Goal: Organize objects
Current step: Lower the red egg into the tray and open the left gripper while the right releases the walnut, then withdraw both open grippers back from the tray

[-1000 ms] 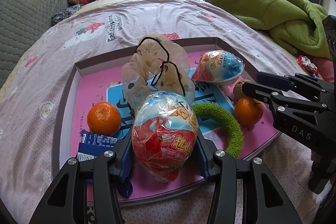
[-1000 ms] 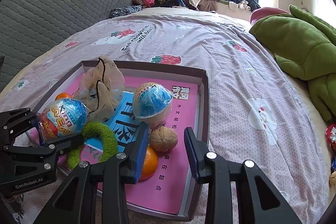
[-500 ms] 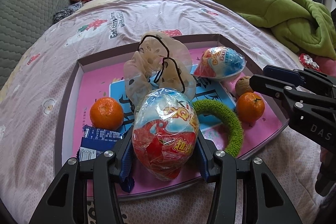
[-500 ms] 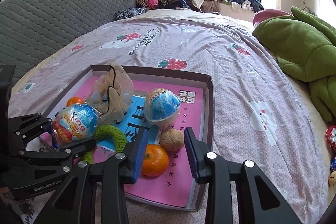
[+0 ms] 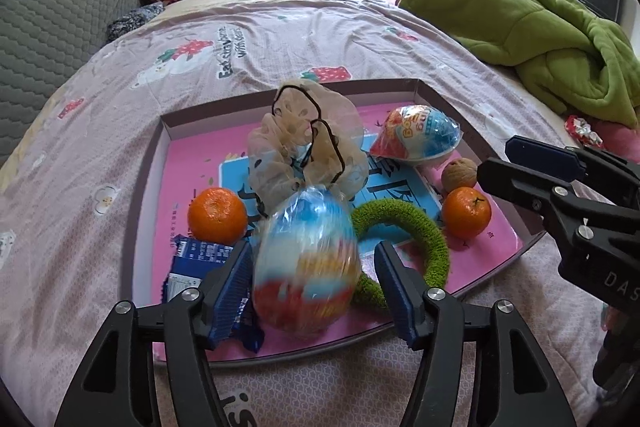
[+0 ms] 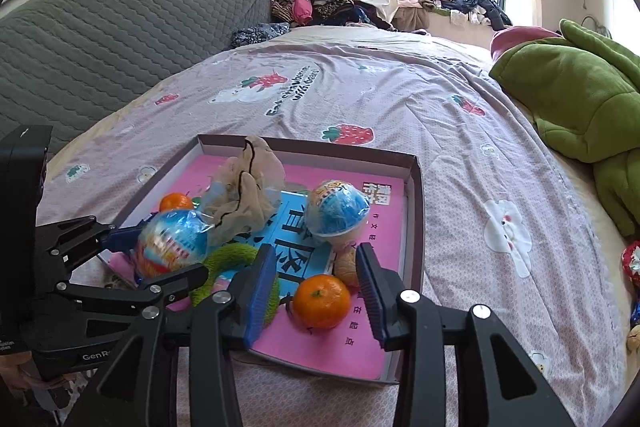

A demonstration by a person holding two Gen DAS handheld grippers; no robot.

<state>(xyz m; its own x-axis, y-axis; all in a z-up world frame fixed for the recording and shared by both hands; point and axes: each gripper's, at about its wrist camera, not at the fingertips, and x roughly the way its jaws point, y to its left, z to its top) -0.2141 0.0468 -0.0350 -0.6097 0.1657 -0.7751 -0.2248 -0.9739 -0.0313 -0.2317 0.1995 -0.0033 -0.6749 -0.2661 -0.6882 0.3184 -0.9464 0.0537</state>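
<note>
Plastic-wrapped and egg-shaped, the red-and-blue toy egg [image 5: 306, 261] now shows smeared with motion between the spread blue fingers [image 5: 230, 277] of the left gripper [image 5: 310, 285]; half a second ago those pads pinched it, so it has just been let go — probably dropping onto the near edge of the pink cardboard tray [image 5: 168, 195], though the blur hides whether it has landed. That places one more item. The right gripper [image 6: 316, 291] hangs with jaws apart, holding nothing, just above the round orange tangerine [image 6: 321, 301] at the tray's near right — seemingly its next pick.
</note>
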